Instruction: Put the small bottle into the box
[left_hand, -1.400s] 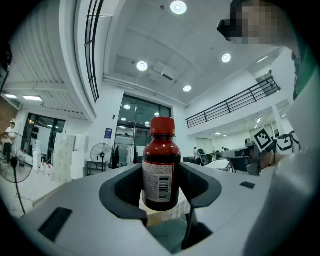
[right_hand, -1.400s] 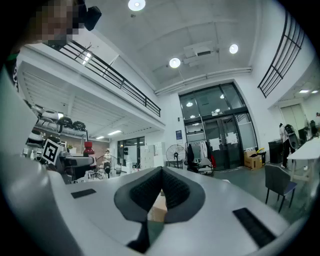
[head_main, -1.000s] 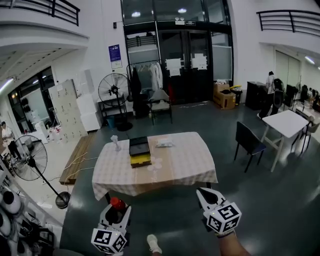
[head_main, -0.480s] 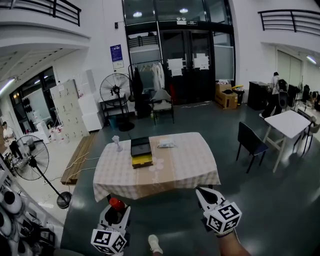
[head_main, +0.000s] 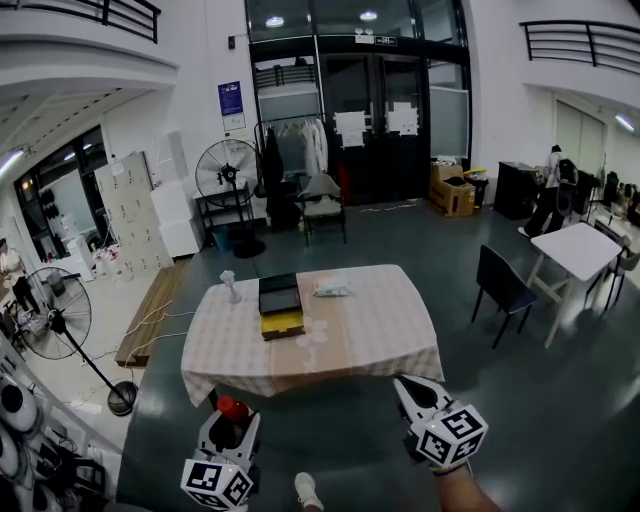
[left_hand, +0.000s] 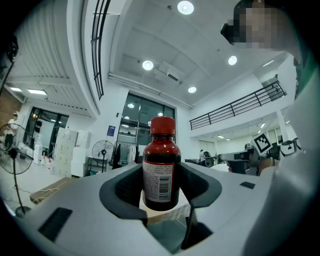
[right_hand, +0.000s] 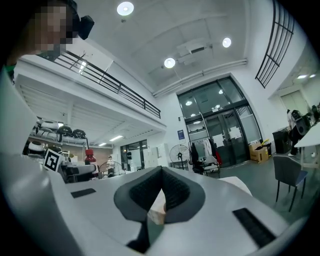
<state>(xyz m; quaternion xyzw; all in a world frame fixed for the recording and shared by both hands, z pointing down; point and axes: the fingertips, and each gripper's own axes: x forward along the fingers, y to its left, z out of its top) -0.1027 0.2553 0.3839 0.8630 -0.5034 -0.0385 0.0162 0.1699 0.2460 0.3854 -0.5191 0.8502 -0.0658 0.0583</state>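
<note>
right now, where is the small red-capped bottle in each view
Head view: small bottle at bottom left, red cap showing.
Left gripper view: centre, upright between the jaws.
Right gripper view: far left, tiny.
Shared landmark: pedestal fan.

No wording could be read anywhere. The small bottle (left_hand: 160, 165) carried a white label (left_hand: 159, 177) with a barcode and rows of print too fine to make out. Left of the glass doors (head_main: 375, 155) hung a blue poster (head_main: 230, 98), above them sat a small sign (head_main: 378, 41), and on them were white sheets (head_main: 350, 128), all too small to read.
</note>
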